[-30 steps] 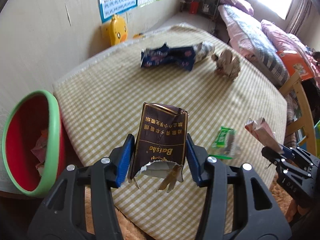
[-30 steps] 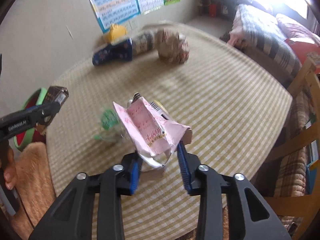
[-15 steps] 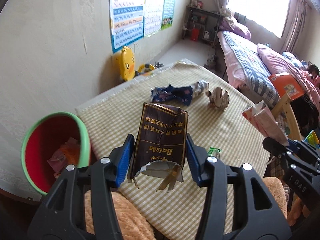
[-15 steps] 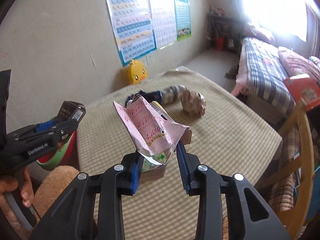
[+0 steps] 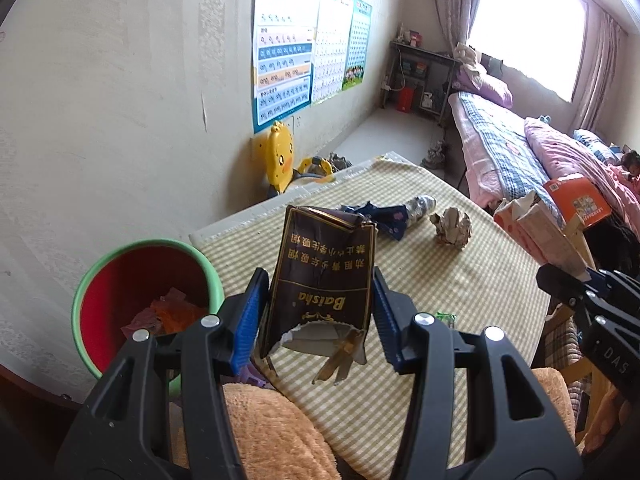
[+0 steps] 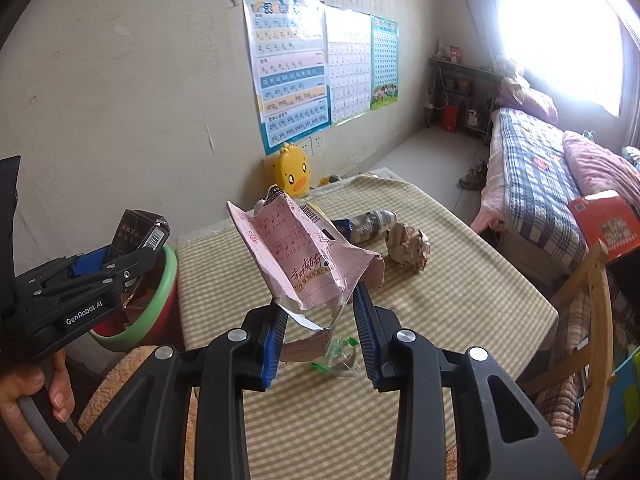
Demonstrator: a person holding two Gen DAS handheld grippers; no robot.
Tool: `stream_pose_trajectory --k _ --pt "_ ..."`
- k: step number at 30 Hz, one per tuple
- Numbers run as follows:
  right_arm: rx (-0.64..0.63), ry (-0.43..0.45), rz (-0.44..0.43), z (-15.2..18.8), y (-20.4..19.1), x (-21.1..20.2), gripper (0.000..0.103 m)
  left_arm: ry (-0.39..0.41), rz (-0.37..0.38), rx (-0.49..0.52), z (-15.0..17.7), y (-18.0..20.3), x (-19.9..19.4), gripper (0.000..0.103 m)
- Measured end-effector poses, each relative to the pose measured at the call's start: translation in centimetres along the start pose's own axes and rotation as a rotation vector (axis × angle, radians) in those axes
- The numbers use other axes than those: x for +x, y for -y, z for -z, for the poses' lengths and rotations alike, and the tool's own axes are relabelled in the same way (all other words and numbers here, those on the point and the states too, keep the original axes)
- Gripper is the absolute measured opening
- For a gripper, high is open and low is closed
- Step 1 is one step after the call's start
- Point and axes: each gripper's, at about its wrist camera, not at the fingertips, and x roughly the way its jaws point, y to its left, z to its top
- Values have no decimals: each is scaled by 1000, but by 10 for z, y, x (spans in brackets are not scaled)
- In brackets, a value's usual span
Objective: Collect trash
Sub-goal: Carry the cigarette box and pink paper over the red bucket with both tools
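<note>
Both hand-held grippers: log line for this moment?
left hand-held gripper: shut on torn dark brown carton | right hand-held gripper: shut on torn pink carton

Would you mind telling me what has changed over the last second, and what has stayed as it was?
Both grippers have risen away from the table: it looks smaller now and more wall shows. The left gripper still clamps the dark carton, the right gripper the pink carton. The bin, blue wrapper, crumpled paper and green-and-clear wrapper lie unmoved.

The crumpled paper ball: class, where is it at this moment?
In both wrist views the crumpled paper ball lies on the checked tablecloth near the table's far end, just right of the blue wrapper.
</note>
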Motion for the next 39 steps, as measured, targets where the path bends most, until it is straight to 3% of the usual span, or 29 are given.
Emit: stream_pose_trajectory --k 20,39 --pt "-80 5 -26 -5 -40 -3 32 48 -48 -48 3 -36 -21 48" --pt "-122 -46 -90 -3 -84 16 32 38 -122 -107 8 -79 -24 49"
